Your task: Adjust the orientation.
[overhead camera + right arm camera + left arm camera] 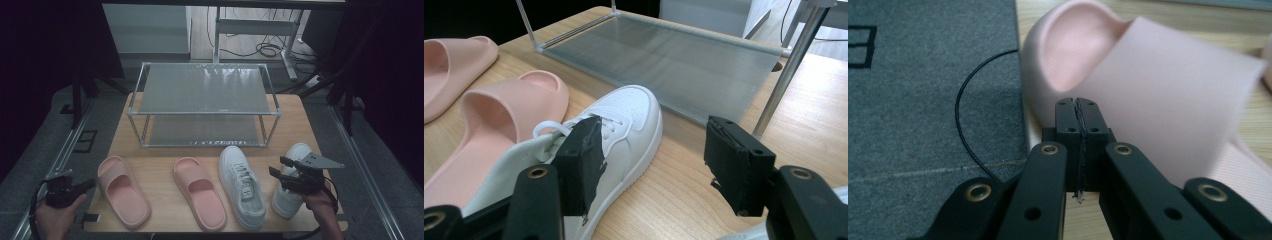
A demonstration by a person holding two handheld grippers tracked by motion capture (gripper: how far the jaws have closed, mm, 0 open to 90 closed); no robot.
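Four shoes lined along table's (165, 197) near edge. Left gripper (1079, 107) pressed together, empty, beside leftmost pink slipper (122, 190); right gripper (280, 167) spread over white sneaker (290, 192). Next, probably: spread left jaws, pinch slipper.

The left gripper (75, 187) is held low at the near left in the left hand (52, 217), jaws pressed together. The right gripper (277, 167) is held in the right hand (320, 202), jaws parted wide.

The wooden surface (150, 170) carries a two-tier rack (202, 102) at the back. In front lie two pink slippers (122, 191) (200, 192) and two white sneakers (242, 186) (290, 197).
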